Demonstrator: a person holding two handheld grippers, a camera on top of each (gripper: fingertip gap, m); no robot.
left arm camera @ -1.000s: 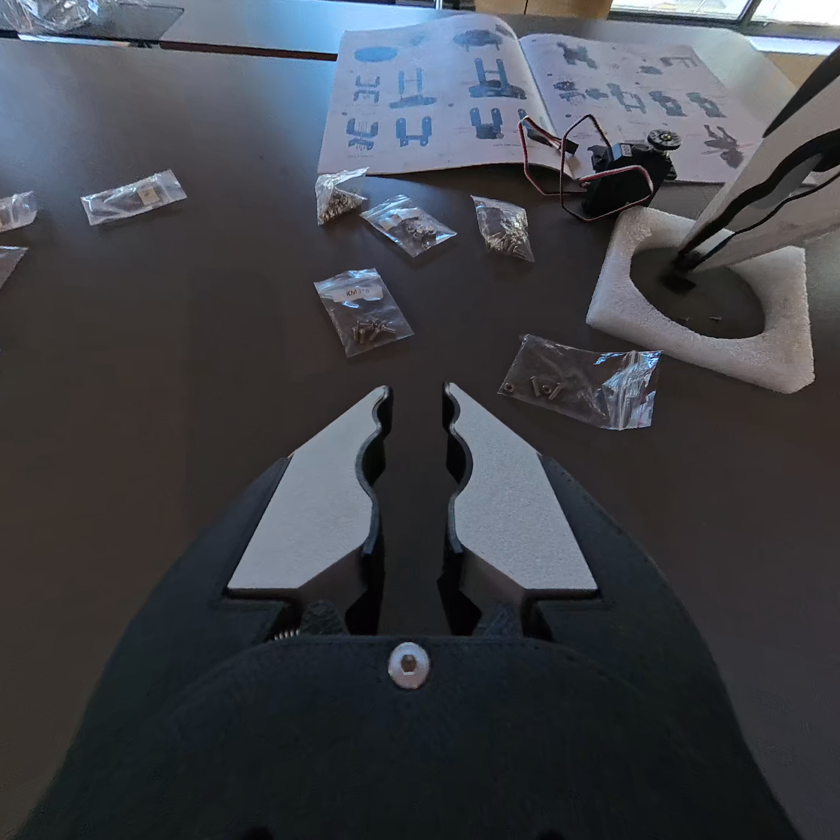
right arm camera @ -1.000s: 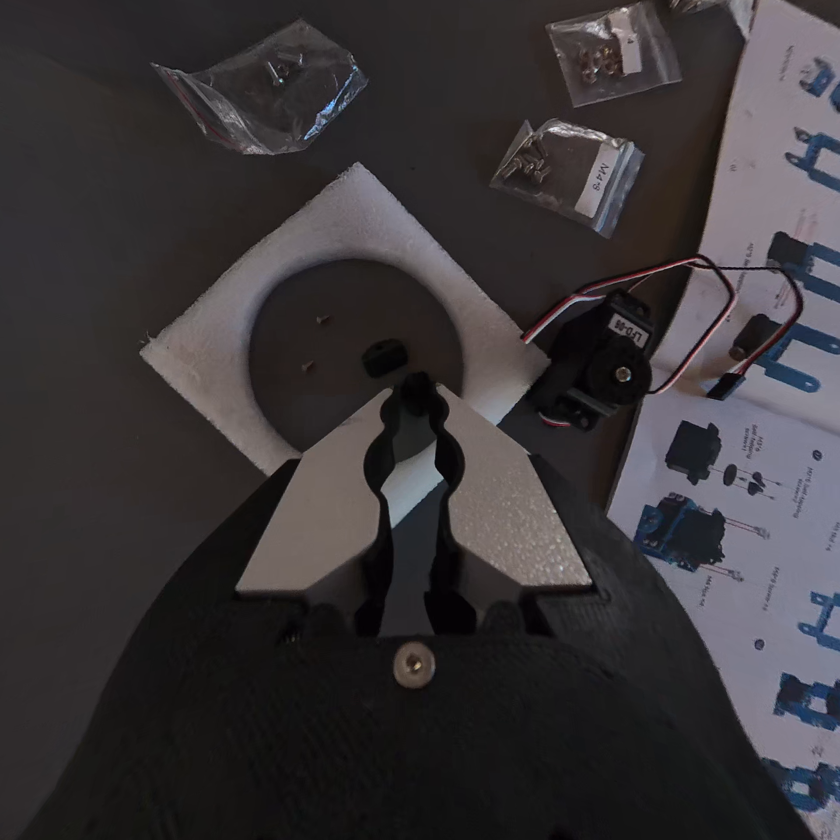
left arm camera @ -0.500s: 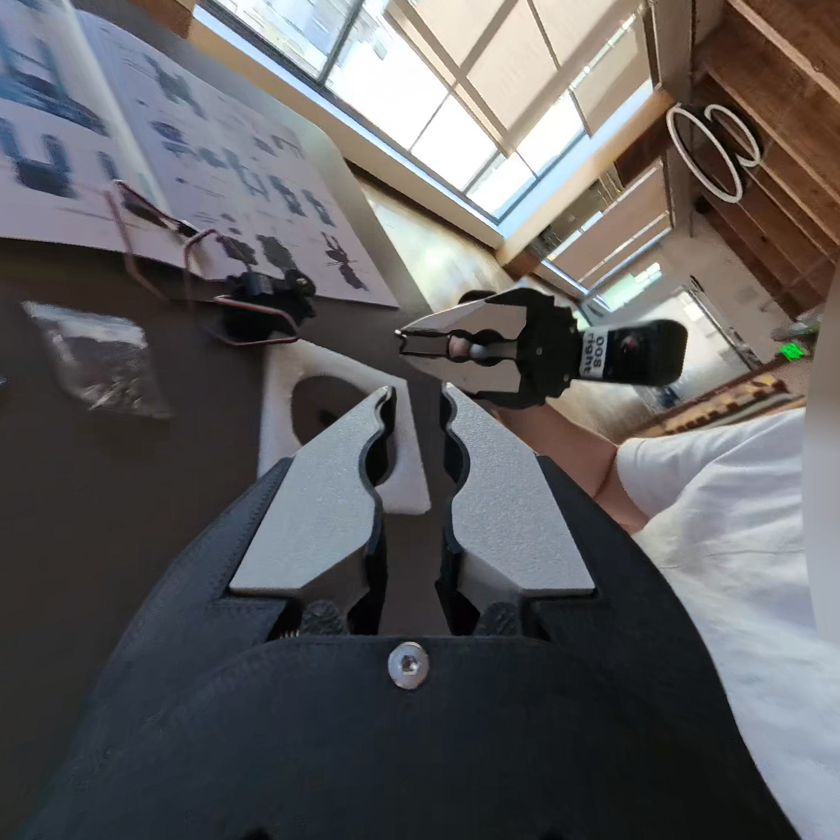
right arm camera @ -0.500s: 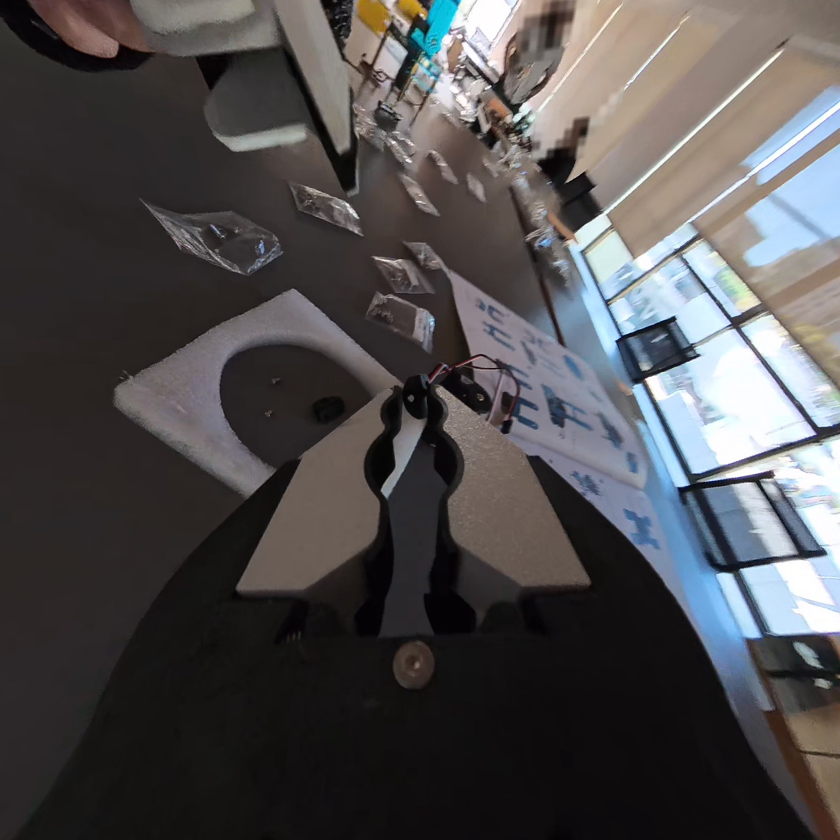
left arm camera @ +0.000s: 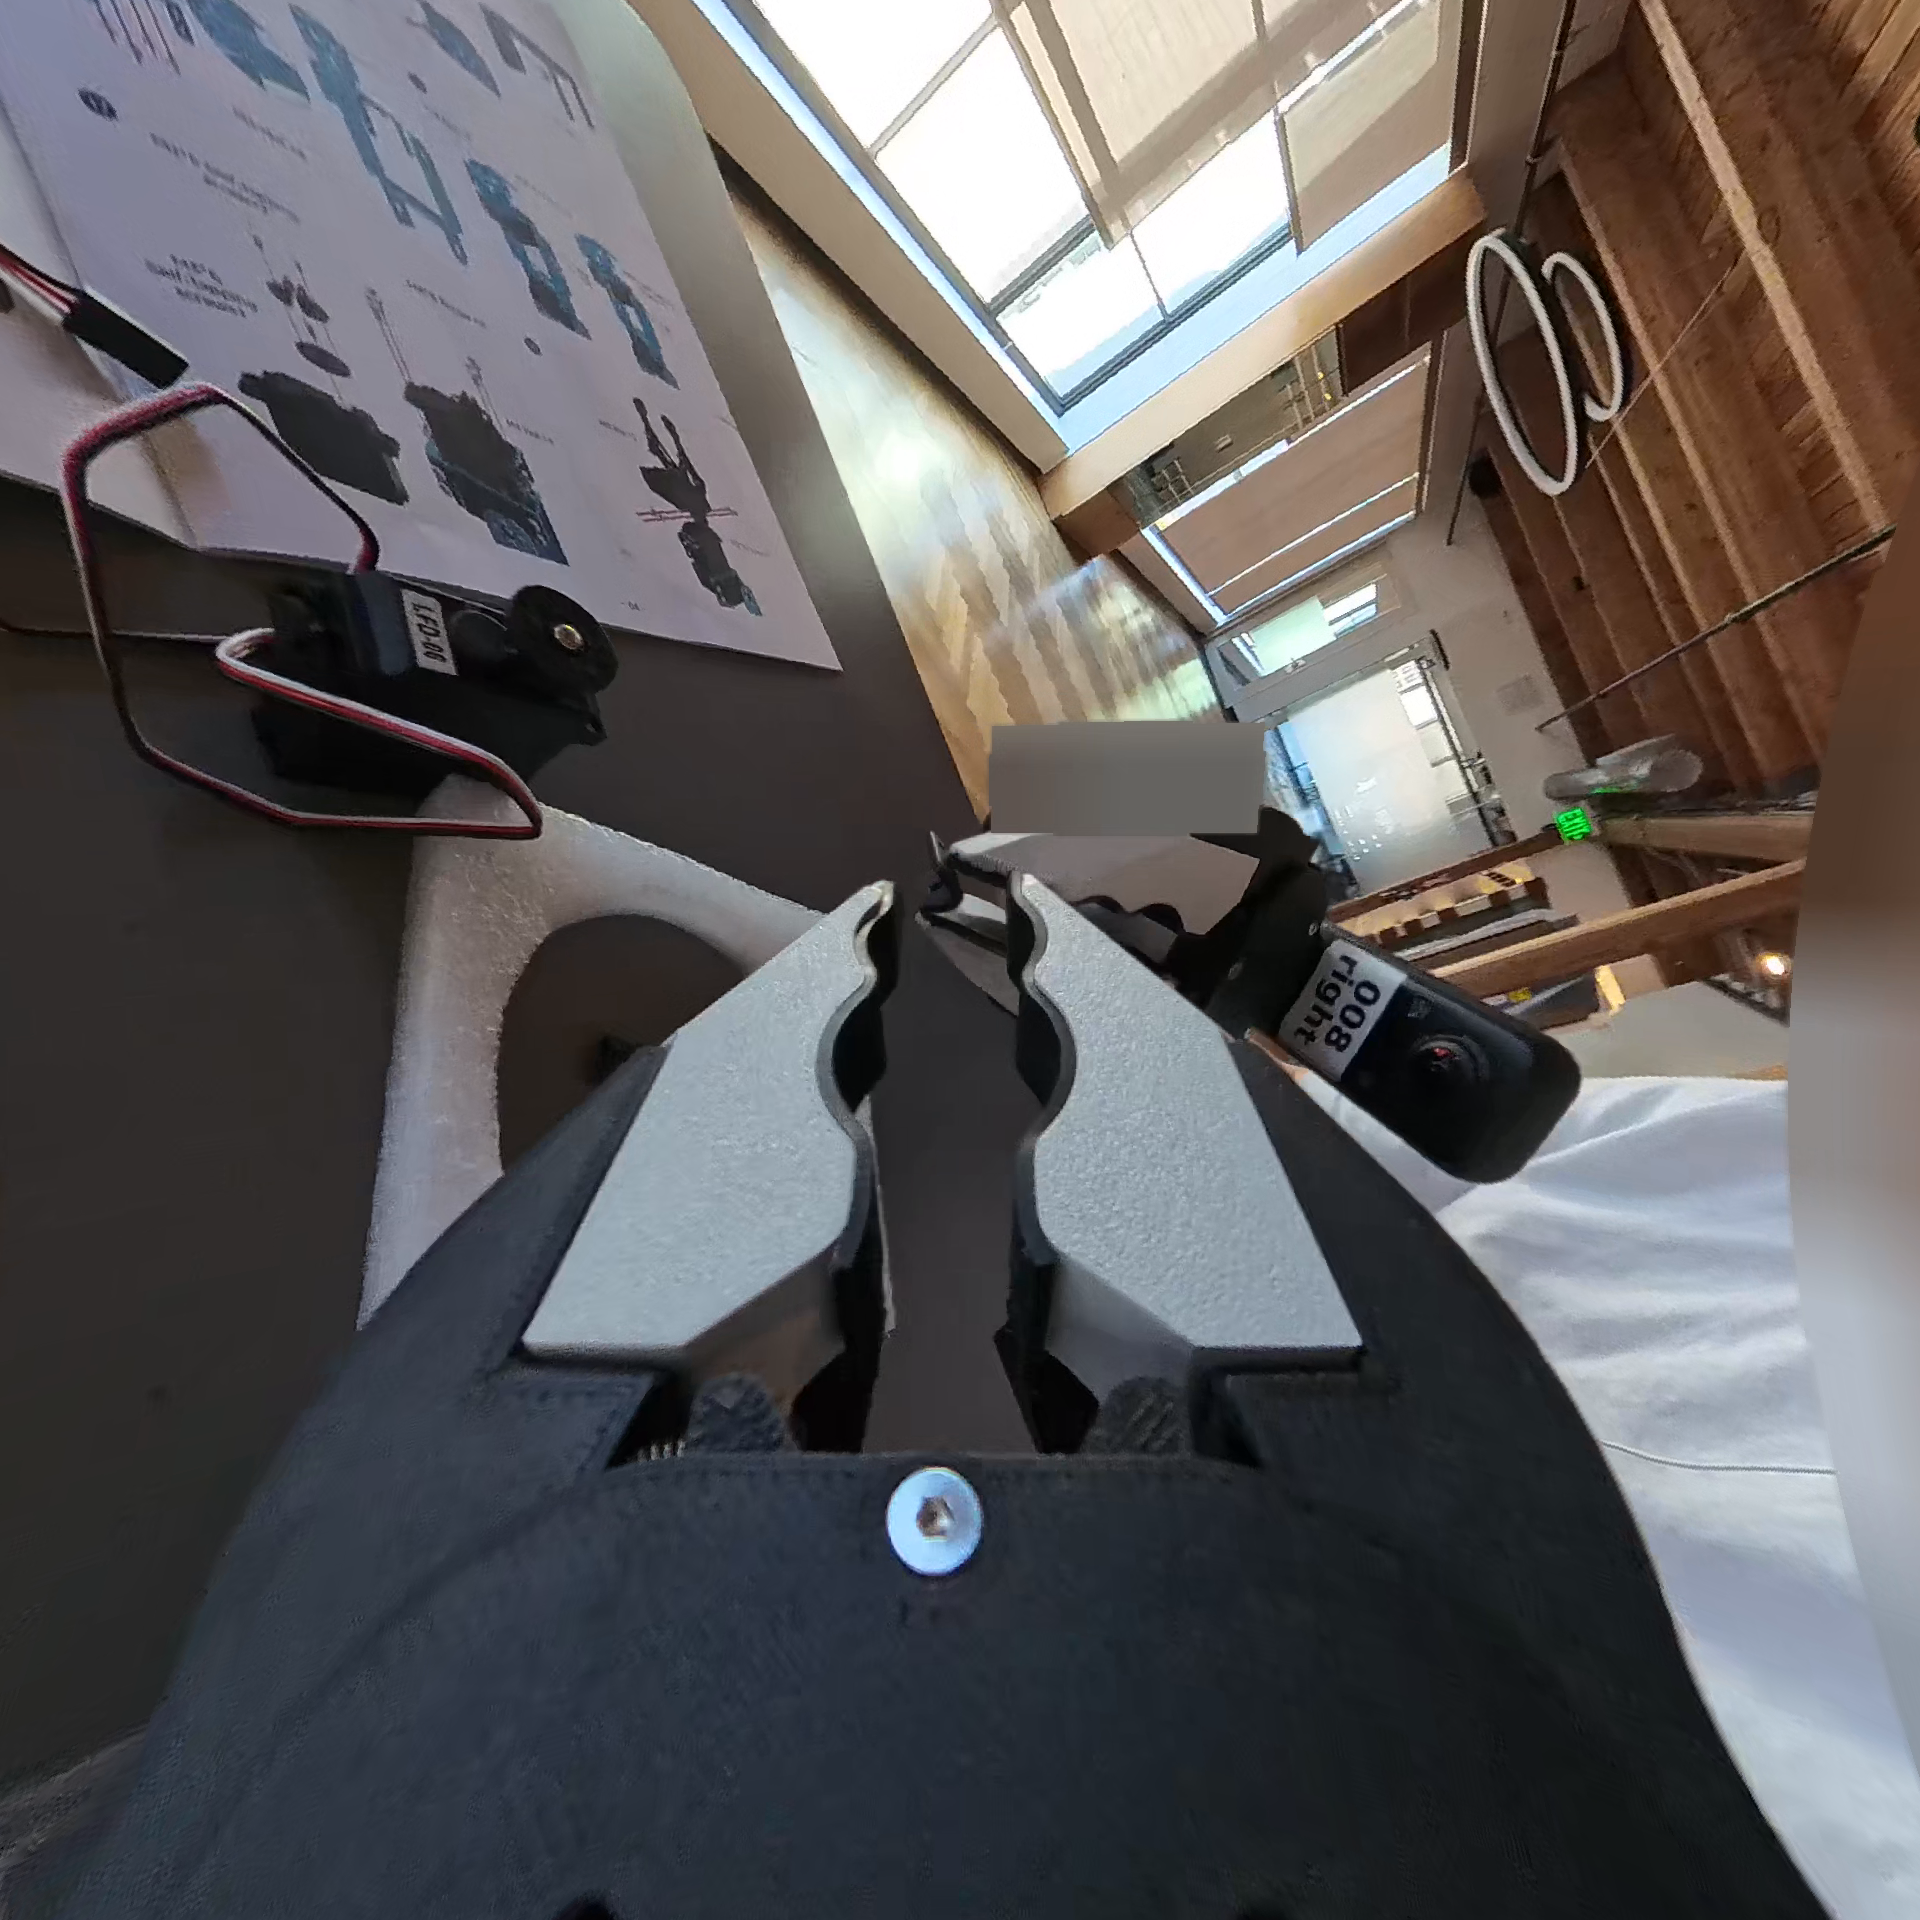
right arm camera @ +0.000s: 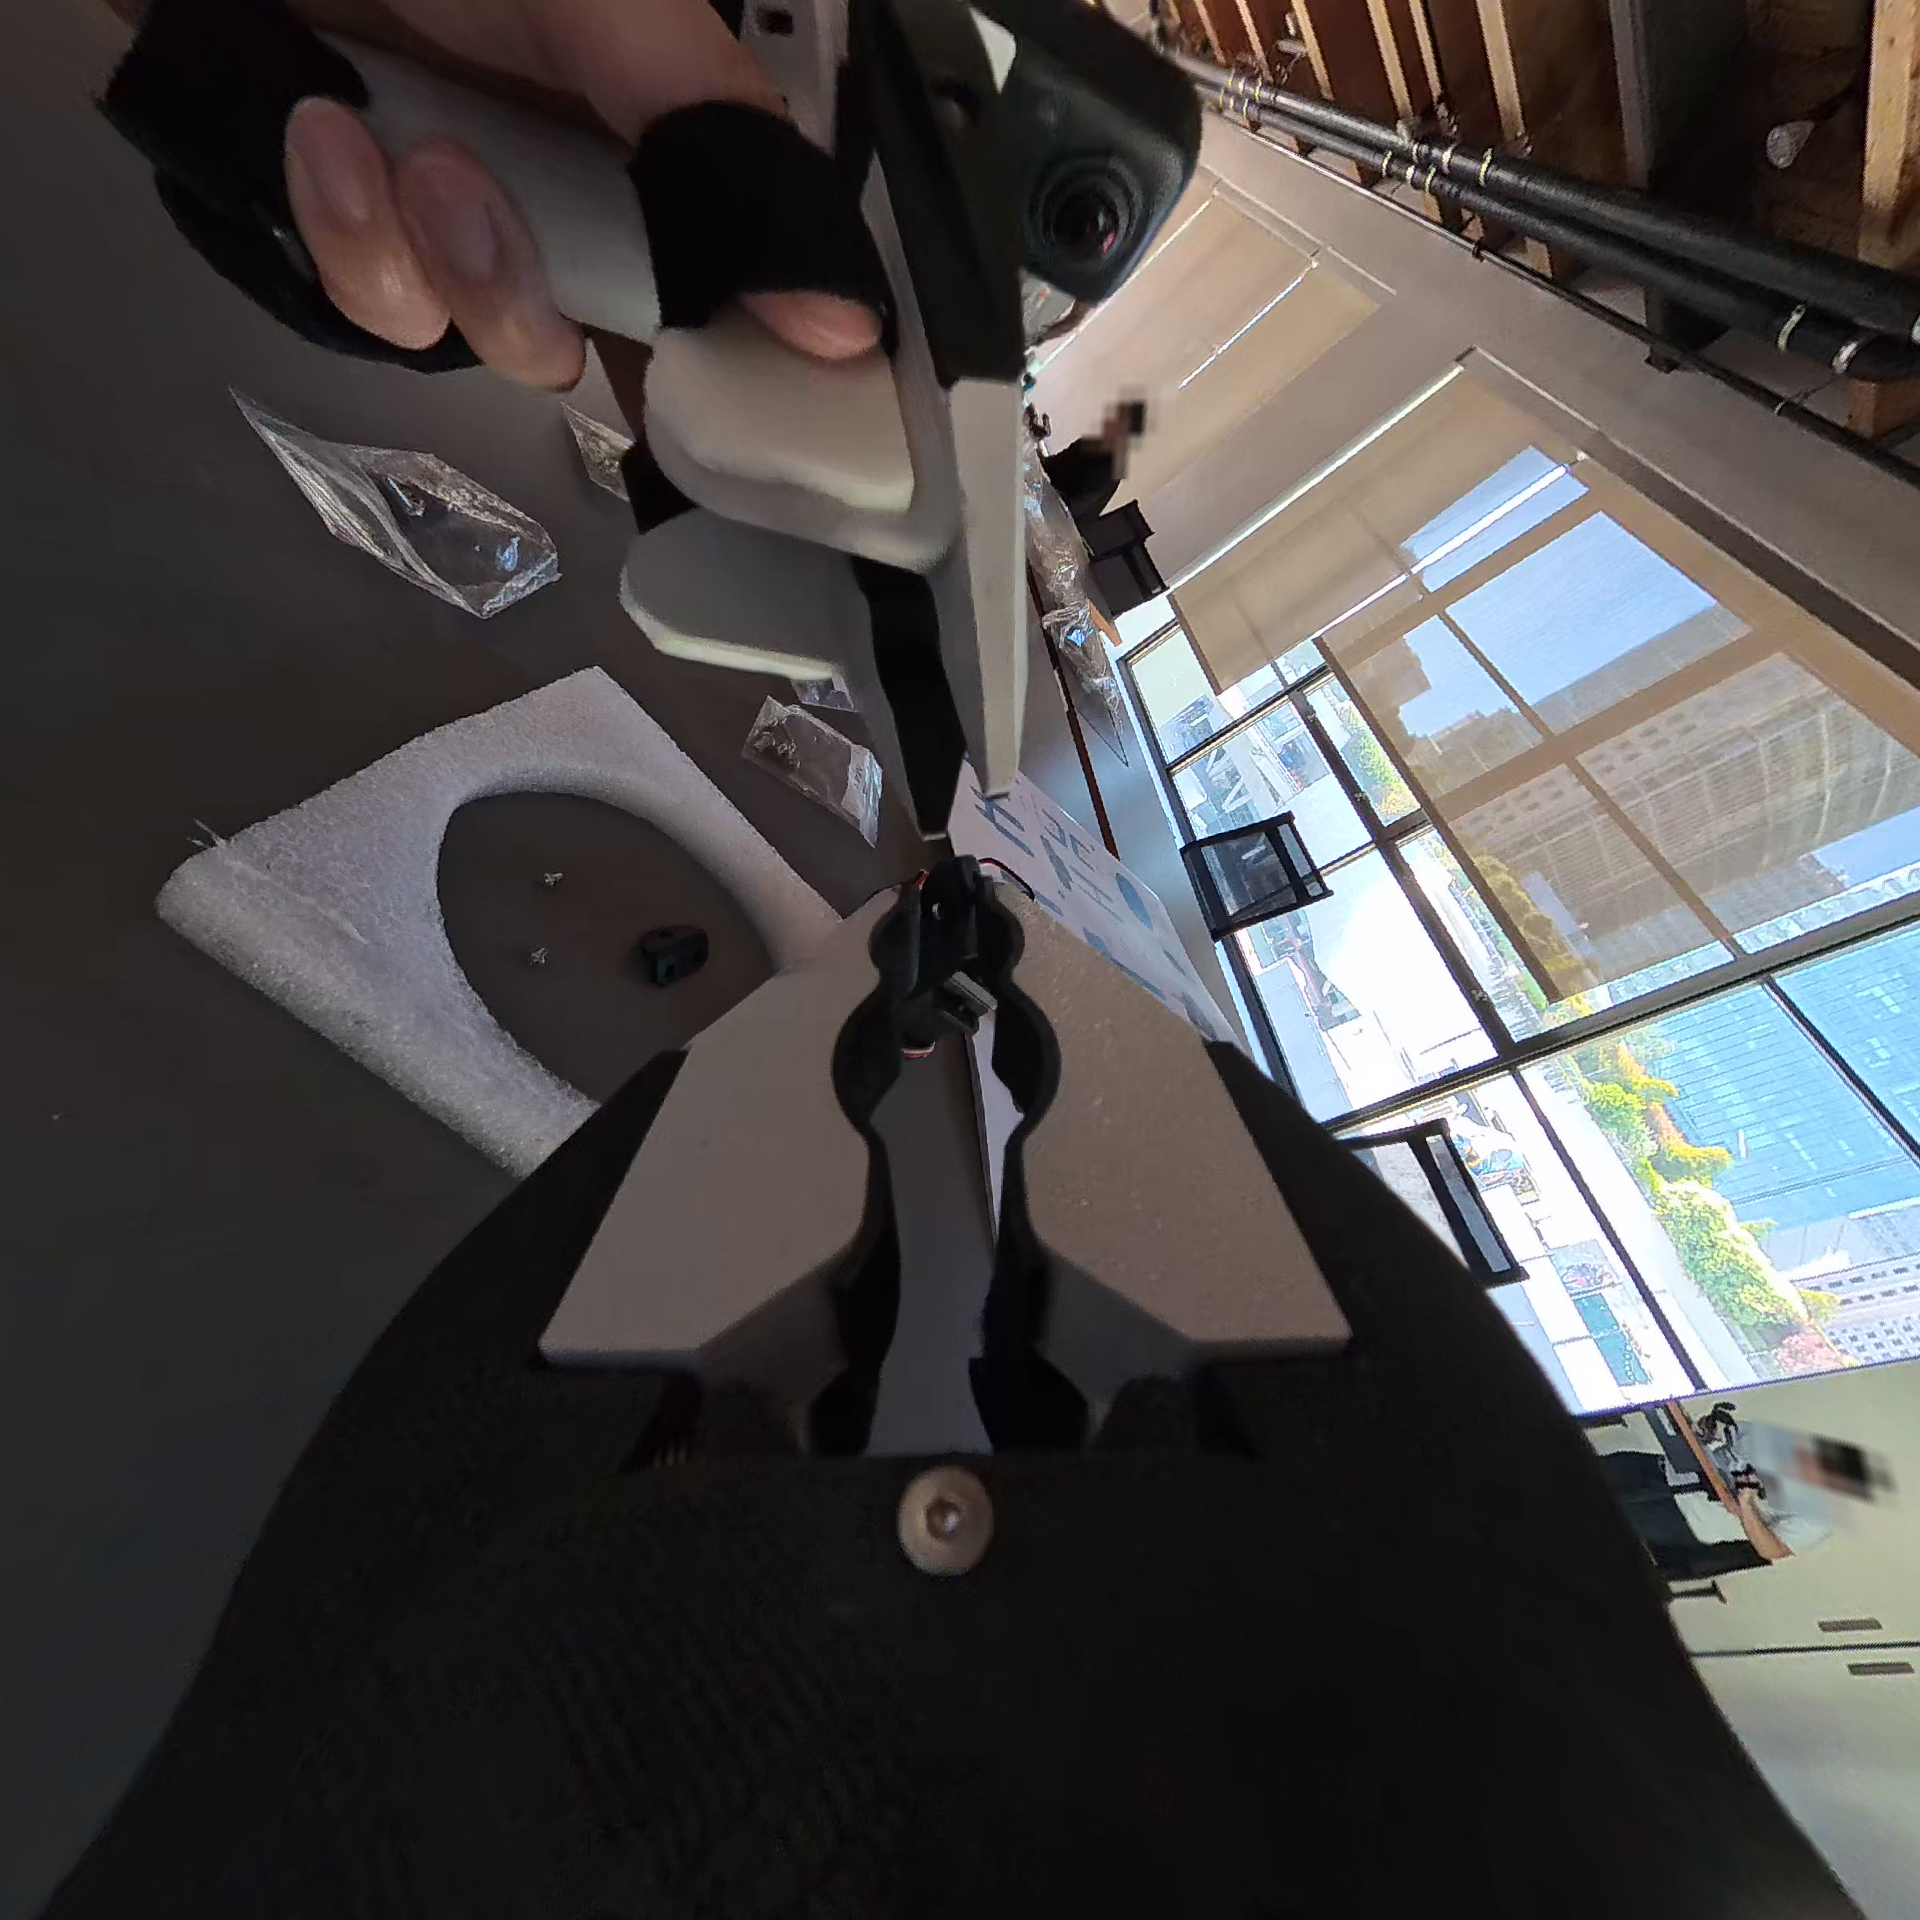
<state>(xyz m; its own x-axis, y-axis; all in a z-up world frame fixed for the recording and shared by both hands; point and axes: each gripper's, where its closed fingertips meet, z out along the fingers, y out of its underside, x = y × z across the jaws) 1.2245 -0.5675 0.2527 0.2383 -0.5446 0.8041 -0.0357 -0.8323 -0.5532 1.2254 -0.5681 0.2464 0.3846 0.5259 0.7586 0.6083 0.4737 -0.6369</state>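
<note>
Pinching a small black part (right arm camera: 940, 914) at their tips, my right tongs (right arm camera: 951, 909) sit mid-frame above the dark desk (right arm camera: 156, 727), right of the white foam pad (right arm camera: 343, 935). My left tongs (left arm camera: 951, 904) are parted and empty, pointing at the right ones in the frame's centre. A black motor (left arm camera: 416, 665) with looped wires (left arm camera: 135, 644) lies upper left, beside the printed sheet (left arm camera: 364, 260).

**Two wrist cameras, tilted and facing each other**

My left camera looks along my left fingers (left arm camera: 769, 1091), rolled sideways, low over the table (left arm camera: 187, 987). My right camera looks along my right fingers (right arm camera: 748, 1143), also rolled. Each sees the other gripper just beyond its fingertips. Both share the white foam frame (left arm camera: 457, 935) (right arm camera: 343, 914) left of the fingers.
</note>
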